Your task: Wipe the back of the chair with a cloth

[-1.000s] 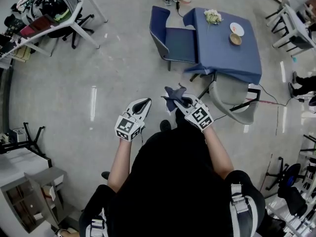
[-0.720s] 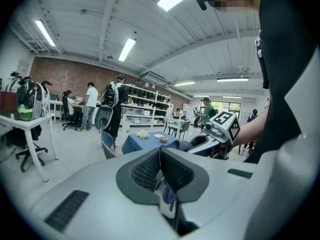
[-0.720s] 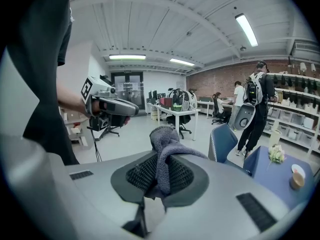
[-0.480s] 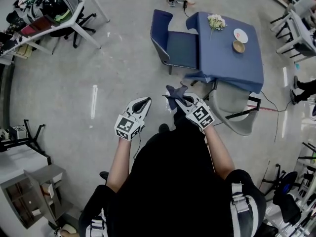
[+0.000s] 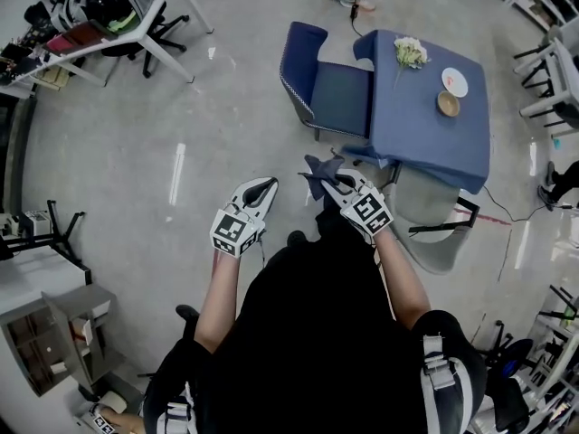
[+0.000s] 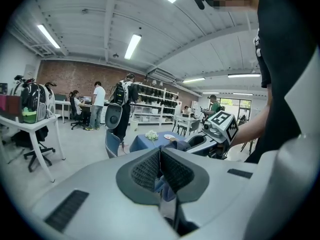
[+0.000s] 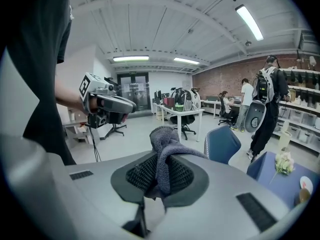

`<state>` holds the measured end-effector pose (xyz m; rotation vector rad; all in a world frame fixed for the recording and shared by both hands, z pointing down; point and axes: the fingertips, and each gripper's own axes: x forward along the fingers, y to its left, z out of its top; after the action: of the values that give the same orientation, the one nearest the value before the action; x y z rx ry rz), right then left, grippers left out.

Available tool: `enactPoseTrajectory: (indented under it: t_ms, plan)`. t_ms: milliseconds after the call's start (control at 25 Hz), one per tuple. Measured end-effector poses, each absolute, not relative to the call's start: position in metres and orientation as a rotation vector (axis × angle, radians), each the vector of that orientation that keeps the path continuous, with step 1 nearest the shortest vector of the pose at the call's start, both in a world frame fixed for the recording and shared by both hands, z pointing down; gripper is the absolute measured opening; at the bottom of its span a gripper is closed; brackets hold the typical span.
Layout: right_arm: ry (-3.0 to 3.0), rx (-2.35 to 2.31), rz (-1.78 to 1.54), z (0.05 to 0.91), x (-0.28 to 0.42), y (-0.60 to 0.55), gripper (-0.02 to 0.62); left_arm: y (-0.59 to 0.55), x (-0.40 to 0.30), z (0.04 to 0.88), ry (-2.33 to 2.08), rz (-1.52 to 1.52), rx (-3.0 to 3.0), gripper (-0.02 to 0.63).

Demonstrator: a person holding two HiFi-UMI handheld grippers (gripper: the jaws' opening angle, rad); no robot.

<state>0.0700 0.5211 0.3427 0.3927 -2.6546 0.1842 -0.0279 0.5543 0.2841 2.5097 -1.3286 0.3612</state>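
Nearest, well short of the blue chair [image 5: 330, 84]: two grippers held out side by side, apart from each other. Left gripper [image 5: 262, 186] pressed together, with nothing in it. Right gripper [image 5: 331, 181] pinching a dark cloth [image 5: 318, 170], all bunched up and poking out past the tips. No touch between cloth and chair yet, so no wiping done, by the look of it. Left to do: go up to the chair, press the cloth on its back, rub it all over. Only bare grey floor [image 5: 226, 125] between the grippers and the chair. Back of the chair turned to the open floor, seat pushed up against a table [image 5: 425, 125] with a blue cover. On the table, past the chair: a bunch of pale flowers [image 5: 410, 51], a white plate [image 5: 455, 81] and a small brown bowl [image 5: 447, 103]. Nothing on the plate, as far as can be seen; bowl too small to tell. Off to the side of the blue chair, half under the table: a grey chair [image 5: 434, 233].
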Motion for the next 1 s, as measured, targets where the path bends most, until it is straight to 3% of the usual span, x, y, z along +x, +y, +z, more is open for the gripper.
enactPoseTrajectory:
  t_ms: [1000]
  plan:
    - [-2.685, 0.227, 0.187, 0.352, 0.131, 0.379, 0.061, 0.418, 0.039, 0.291, -1.477, 0.364, 2.4, 0.025]
